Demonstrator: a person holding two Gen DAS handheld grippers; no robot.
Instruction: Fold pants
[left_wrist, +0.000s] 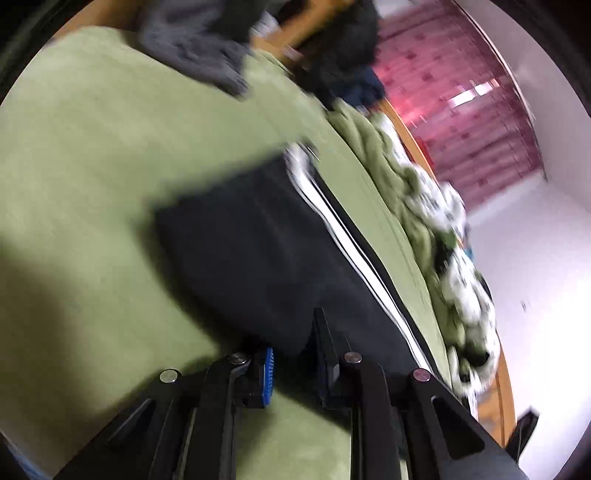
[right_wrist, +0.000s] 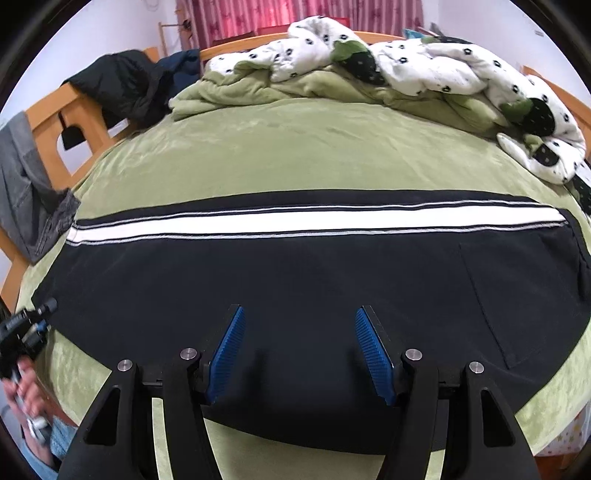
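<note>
Black pants (right_wrist: 295, 280) with a white side stripe (right_wrist: 258, 219) lie flat across the green bed (right_wrist: 295, 147), legs together, waist end with a back pocket at the right. My right gripper (right_wrist: 299, 332) is open just above the pants' near edge, holding nothing. In the blurred left wrist view, my left gripper (left_wrist: 295, 354) sits at the leg end of the pants (left_wrist: 251, 251); a fold of black cloth lies between its fingers, with a gap still showing between them. The left gripper also shows in the right wrist view (right_wrist: 26, 325) at the pants' left end.
A crumpled white-and-green quilt (right_wrist: 406, 74) lies along the far side of the bed. Dark jackets (right_wrist: 129, 85) hang on the wooden bed frame (right_wrist: 48, 122) at the left, beside a grey garment (right_wrist: 26, 192). Pink curtains (right_wrist: 295, 14) hang behind.
</note>
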